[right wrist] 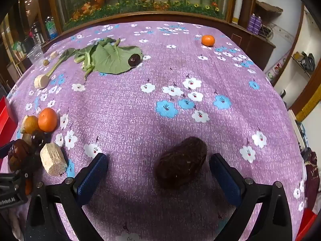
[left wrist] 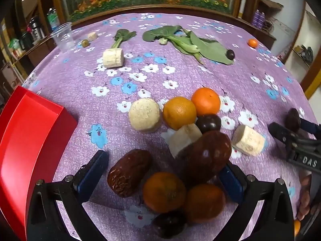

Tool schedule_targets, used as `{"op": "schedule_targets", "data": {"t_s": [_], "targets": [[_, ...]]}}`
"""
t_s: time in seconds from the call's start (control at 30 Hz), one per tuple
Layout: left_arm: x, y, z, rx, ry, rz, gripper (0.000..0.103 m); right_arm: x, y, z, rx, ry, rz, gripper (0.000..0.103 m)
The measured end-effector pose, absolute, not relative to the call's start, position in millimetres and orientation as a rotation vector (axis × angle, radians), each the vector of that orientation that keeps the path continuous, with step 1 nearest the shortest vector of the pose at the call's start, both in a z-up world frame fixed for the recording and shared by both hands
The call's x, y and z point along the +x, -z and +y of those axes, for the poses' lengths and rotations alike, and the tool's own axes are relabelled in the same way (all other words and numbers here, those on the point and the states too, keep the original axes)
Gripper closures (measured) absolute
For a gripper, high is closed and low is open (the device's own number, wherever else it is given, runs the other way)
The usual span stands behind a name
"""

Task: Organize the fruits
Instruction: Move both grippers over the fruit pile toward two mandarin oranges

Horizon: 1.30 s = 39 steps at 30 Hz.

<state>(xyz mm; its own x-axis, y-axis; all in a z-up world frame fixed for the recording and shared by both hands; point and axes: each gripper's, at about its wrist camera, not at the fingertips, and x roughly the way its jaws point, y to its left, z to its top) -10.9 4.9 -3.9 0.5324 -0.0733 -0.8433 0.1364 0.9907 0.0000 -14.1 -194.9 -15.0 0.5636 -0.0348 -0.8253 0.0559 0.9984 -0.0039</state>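
Left claw (left wrist: 163,170) stood spread wide over a heap of fruit on the purple flowered tabletop (left wrist: 180,76), pinching nothing. Between its blue pads: a wrinkled brown fruit (left wrist: 129,172), a smoother brown one (left wrist: 208,156), two shadowed oranges (left wrist: 164,191) and a dark plum (left wrist: 169,224) nearest the camera. Just beyond the heap lay two brighter oranges (left wrist: 179,112) touching each other, another dark plum (left wrist: 208,123) and pale cut root pieces (left wrist: 144,114). A red bin (left wrist: 30,140) sat at the left edge.

Right claw (right wrist: 158,172) also spread wide, pinching nothing; one dark wrinkled fruit (right wrist: 180,161) lay on the cloth between its pads, closer to the right pad, touching neither. Far off sat a lone orange (right wrist: 208,40) and green leaves (right wrist: 112,57) with a plum on them.
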Motion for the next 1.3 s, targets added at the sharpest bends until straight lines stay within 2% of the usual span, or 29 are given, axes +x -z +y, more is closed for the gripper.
{"op": "schedule_targets", "data": {"t_s": [0.3, 0.53, 0.77, 1.0, 1.3], "targets": [[-41, -16, 18, 0.006, 0.21, 0.964, 0.005, -13, 11, -199, 0.073, 0.104, 0.992, 0.001], [-81, -53, 46, -0.018, 0.181, 0.821, 0.004, -64, -42, -189, 0.126, 0.111, 0.792, 0.001], [-131, -96, 65, -0.008, 0.141, 0.613, 0.004, -125, -82, -129, 0.034, 0.089, 0.606, 0.001], [-166, -116, 85, -0.023, 0.139, 0.517, 0.004, -181, -82, -93, -0.024, 0.122, 0.424, 0.0], [-179, -111, 99, -0.035, 0.133, 0.534, 0.004, -197, -71, -84, 0.014, 0.08, 0.445, 0.0]]}}
